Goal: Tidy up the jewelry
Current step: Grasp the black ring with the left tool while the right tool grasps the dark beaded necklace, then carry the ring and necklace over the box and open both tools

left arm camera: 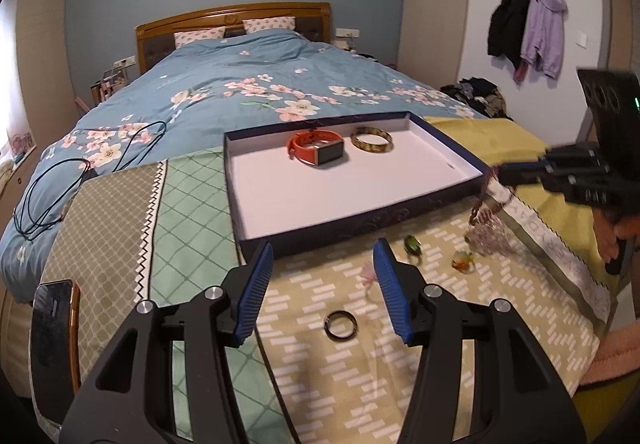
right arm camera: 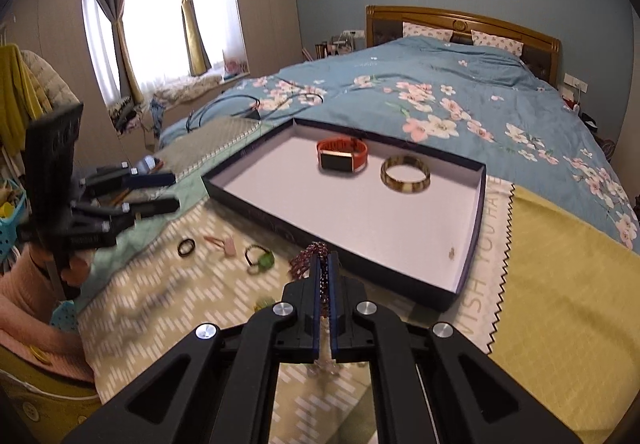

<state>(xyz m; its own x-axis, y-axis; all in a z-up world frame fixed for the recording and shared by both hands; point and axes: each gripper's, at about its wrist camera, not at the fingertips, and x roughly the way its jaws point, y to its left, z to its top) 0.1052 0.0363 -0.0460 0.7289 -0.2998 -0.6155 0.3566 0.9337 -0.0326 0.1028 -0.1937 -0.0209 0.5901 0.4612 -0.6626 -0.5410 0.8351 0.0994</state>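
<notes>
The right claw is pinching shut on a dark-red beaded bracelet, holding it just at the near rim, at 6 o'clock, of the shallow navy cardboard tray, while the left claw is hovering half open and empty over a small black metal ring on the bed's patterned yellow cloth. Dangling loosely, the beads are likely snagging on the tray wall or slipping out. Only the left view is showing the strand hanging; the right hides it behind the pads.

Phone beside floral duvet
</notes>
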